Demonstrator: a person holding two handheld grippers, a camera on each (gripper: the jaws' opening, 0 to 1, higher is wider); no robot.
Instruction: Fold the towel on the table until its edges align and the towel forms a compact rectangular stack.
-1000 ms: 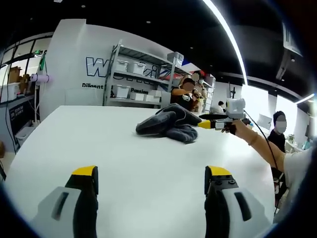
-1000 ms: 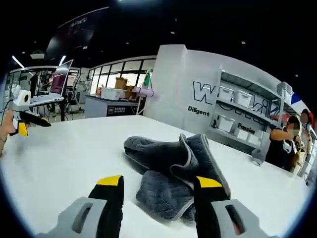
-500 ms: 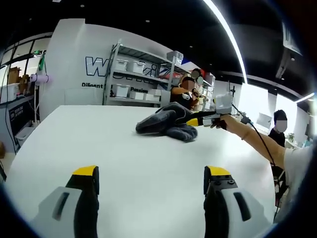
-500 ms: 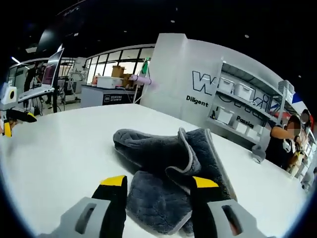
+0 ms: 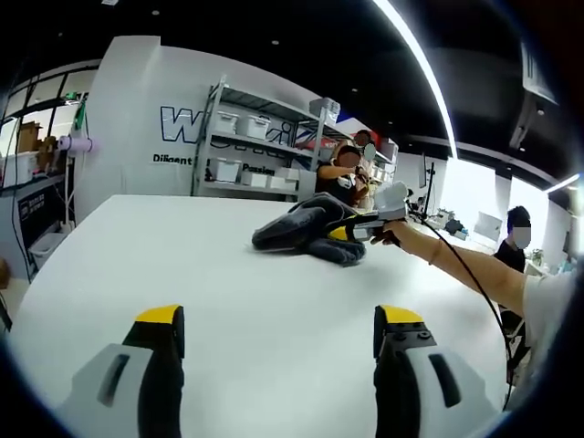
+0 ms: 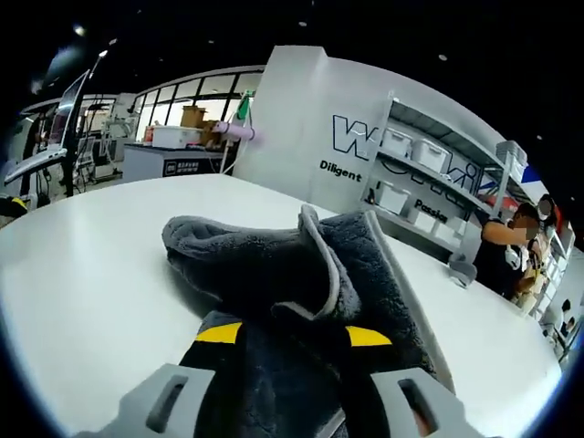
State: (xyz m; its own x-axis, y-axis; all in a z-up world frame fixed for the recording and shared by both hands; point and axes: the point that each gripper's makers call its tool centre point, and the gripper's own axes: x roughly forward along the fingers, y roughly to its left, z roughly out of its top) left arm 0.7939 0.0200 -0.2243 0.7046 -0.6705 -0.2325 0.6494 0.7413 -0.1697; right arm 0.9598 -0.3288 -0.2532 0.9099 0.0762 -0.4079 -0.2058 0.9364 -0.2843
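A crumpled dark grey towel (image 5: pixel 306 233) lies bunched on the white table (image 5: pixel 228 274), toward its far side. My left gripper (image 5: pixel 279 318) is open and hovers well short of the towel, with bare table between its yellow-tipped jaws. In the left gripper view, my right gripper (image 5: pixel 345 234) reaches in from the right, held by a hand (image 5: pixel 391 234), and its tips are at the towel's right side. In the right gripper view, the towel (image 6: pixel 274 260) is close up. My right gripper (image 6: pixel 294 335) is open, and the towel's near flap lies between its jaws.
Metal shelves (image 5: pixel 246 137) with white bins stand against a lettered wall beyond the table. People stand behind the far edge (image 5: pixel 347 169) and at the right (image 5: pixel 516 239). A small grey object (image 6: pixel 461 270) sits on the table past the towel. A cable (image 5: pixel 465 283) trails from the right gripper.
The right gripper has moved forward to the towel, and its jaws now straddle the near flap. The left gripper has stayed where it was.
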